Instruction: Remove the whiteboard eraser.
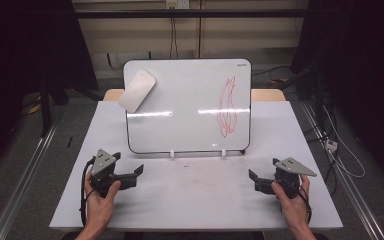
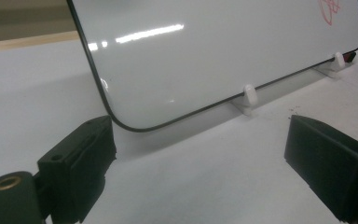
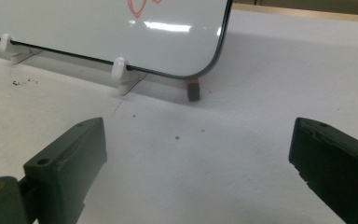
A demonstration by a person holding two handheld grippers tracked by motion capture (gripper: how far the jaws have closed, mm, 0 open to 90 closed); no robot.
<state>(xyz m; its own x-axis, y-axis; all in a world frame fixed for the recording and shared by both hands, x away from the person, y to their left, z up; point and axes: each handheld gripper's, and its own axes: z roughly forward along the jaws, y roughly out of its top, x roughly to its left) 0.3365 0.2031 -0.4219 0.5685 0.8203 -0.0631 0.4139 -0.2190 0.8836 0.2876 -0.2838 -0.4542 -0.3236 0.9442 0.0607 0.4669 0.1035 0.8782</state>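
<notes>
High view: a whiteboard (image 1: 187, 107) stands tilted back on two small white feet (image 1: 172, 153) at the middle of a white table (image 1: 195, 200). Both grippers rest on the table in front of the whiteboard, well apart from it and from each other. The left gripper (image 1: 139, 172), held in the person's left hand (image 1: 100, 197), lies before the board's lower left corner; the right gripper (image 1: 251, 176), held in the right hand (image 1: 290, 197), lies before its lower right corner. Each has its jaws spread wide and empty, grasping nothing.

The whiteboard has a thin dark rim and rounded corners. Red scribbled loops (image 1: 227, 107) mark its right half, and a pale grey, rounded eraser (image 1: 136, 90) sits tilted against its upper left corner. Strip-light reflections cross its glossy face.

Left gripper view: the board's lower left corner (image 2: 121, 121) lies just beyond the gap between the open jaws, with both clip feet (image 2: 249, 95) seen from the side.

Right gripper view: a small dark object with a red band (image 3: 193, 89) stands on the table just under the board's lower right corner, and dark specks (image 3: 23, 83) dot the table nearby; this detail is hardly legible from above.
</notes>
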